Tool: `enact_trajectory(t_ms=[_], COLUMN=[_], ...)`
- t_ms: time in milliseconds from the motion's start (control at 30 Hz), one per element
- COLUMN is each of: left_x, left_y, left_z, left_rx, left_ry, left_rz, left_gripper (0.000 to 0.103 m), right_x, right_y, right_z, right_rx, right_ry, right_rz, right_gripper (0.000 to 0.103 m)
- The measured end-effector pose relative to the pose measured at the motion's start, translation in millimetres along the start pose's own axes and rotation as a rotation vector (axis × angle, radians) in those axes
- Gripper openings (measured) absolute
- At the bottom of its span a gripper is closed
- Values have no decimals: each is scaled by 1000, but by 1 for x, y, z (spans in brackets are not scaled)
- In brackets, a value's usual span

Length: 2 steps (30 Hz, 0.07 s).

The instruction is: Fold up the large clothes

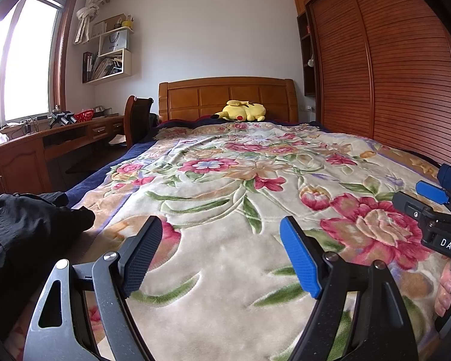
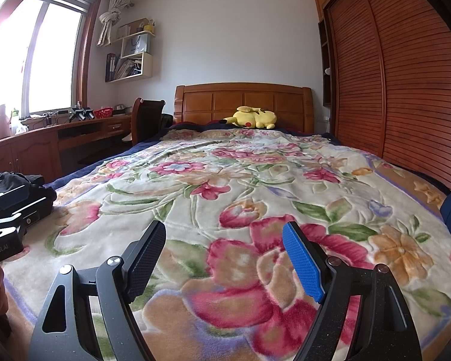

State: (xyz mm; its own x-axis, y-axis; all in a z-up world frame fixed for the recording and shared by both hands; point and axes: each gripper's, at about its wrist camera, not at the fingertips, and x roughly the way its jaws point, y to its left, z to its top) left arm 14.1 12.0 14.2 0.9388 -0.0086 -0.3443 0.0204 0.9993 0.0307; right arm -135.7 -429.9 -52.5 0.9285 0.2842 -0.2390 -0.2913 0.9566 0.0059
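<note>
1. Black cloth, a crumpled garment (image 1: pixel 30 225), sits heaped at the left edge of the bed (image 1: pixel 225 255), apart from both tools and not yet spread out.
2. Left gripper (image 1: pixel 221 255) hovers over the floral blanket with fingers wide and nothing between them.
3. Right gripper (image 2: pixel 224 258) hangs the same way beside it, fingers wide and empty.
4. I'd worry the dark heap hides its hems and sleeves, so a grab could catch several layers at once and drag it out twisted.
5. Plush blanket pile may snag the cloth or get pinched along with it.
6. Lying so near the edge, the garment could slide to the floor if tugged outward.
</note>
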Motion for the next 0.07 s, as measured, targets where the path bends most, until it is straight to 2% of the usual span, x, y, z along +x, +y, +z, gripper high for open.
enact_trajectory(t_ms=[67], left_x=[0], left_y=[0], left_z=[0], left_rx=[0], left_ry=[0], left_rz=[0], left_gripper=[81], right_x=[0], right_y=[0], right_z=[0], right_rx=[1], right_ry=[1], right_rz=[1], right_gripper=[82])
